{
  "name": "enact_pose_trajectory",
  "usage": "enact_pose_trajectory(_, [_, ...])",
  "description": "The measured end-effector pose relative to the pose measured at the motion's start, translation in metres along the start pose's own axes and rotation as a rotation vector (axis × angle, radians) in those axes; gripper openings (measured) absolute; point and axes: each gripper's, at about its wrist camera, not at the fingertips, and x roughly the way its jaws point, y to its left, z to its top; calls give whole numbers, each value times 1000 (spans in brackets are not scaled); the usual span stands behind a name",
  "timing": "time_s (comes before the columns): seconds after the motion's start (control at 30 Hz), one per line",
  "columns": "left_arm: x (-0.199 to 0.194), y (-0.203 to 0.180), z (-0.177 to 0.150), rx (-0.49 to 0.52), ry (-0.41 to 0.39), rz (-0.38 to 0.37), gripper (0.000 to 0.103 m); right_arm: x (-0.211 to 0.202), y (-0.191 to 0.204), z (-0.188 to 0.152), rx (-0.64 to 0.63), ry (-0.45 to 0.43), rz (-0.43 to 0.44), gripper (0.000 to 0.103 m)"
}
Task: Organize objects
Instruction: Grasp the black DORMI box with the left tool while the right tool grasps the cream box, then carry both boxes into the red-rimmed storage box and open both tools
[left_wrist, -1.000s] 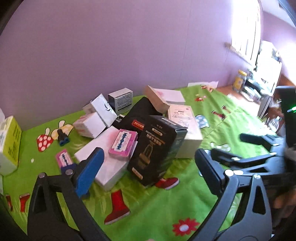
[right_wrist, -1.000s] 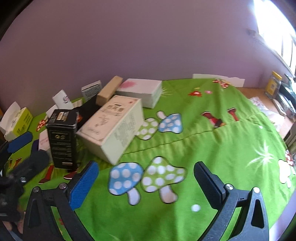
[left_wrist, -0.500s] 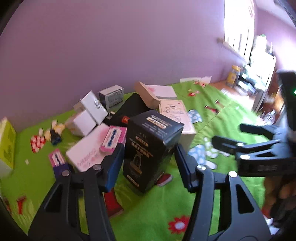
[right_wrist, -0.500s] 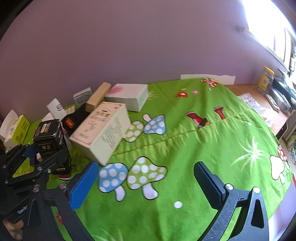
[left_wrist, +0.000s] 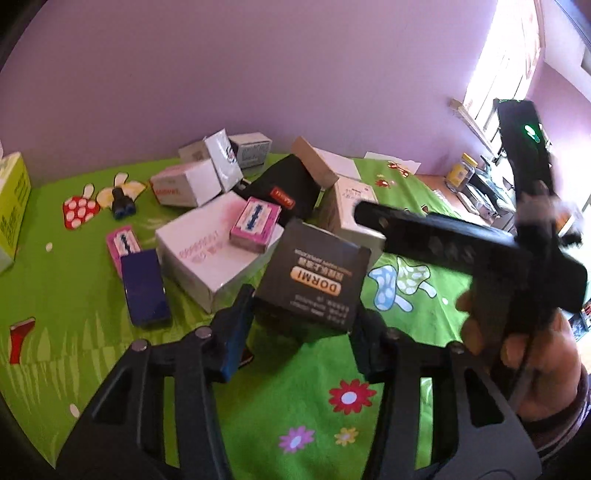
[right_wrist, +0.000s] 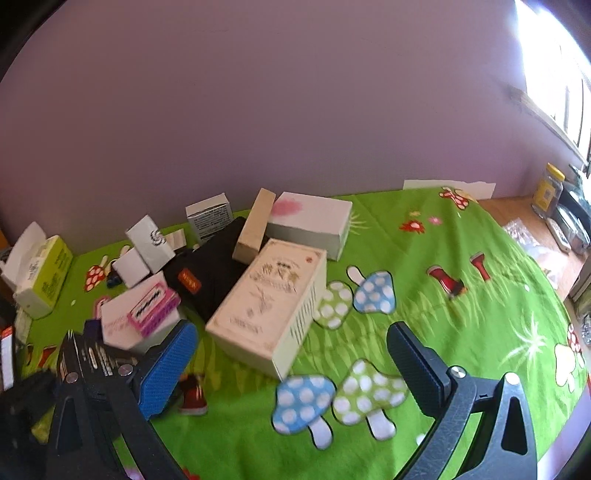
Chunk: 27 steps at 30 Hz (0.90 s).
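Note:
A black box labelled DORMI (left_wrist: 314, 280) tilts its top toward the left wrist camera. My left gripper (left_wrist: 301, 328) has this box between its jaws, which are closing, and both pads touch its sides. In the right wrist view the black box (right_wrist: 92, 354) shows at the lower left, partly behind a blue pad. My right gripper (right_wrist: 295, 369) is open over the green cloth with nothing between its fingers, just in front of a cream box (right_wrist: 269, 302). A hand (left_wrist: 535, 362) holds it beside the black box.
A pile of boxes lies behind: a pink blade box (left_wrist: 255, 221) on a white box (left_wrist: 207, 251), a dark blue box (left_wrist: 144, 288), a black pouch (left_wrist: 284, 188), a yellow-green carton (right_wrist: 44, 277). The purple wall (right_wrist: 295, 110) is close behind. A jar (right_wrist: 548, 190) stands at the far right.
My left gripper went from wide open to closed around the black box, which has tipped toward the camera. The right gripper has risen and drawn nearer to the cream box.

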Motion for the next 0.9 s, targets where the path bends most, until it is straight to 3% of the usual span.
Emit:
enact_pose_trajectory(0.37, [-8,0,-12,-7,3,-45,47,38,6,11,-9,62,-78,99])
enact_pose_trajectory(0.43, [-10,0,-10,-6,-1,-51,47,42,4,10,0,78,-85,90])
enact_pose_trajectory(0.5, [-12,-2,-9,-8,-4,-60,47,44,2,7,3,89,-95,65])
enact_pose_trajectory(0.57, [-13,-3,-9,-6,-7,-65,46,44,-3,4,12,100,-99,51])
enact_pose_trajectory(0.9, [-17,-11,-11,-30,-21,-114,46,4,-24,-15,7,33,-123,51])
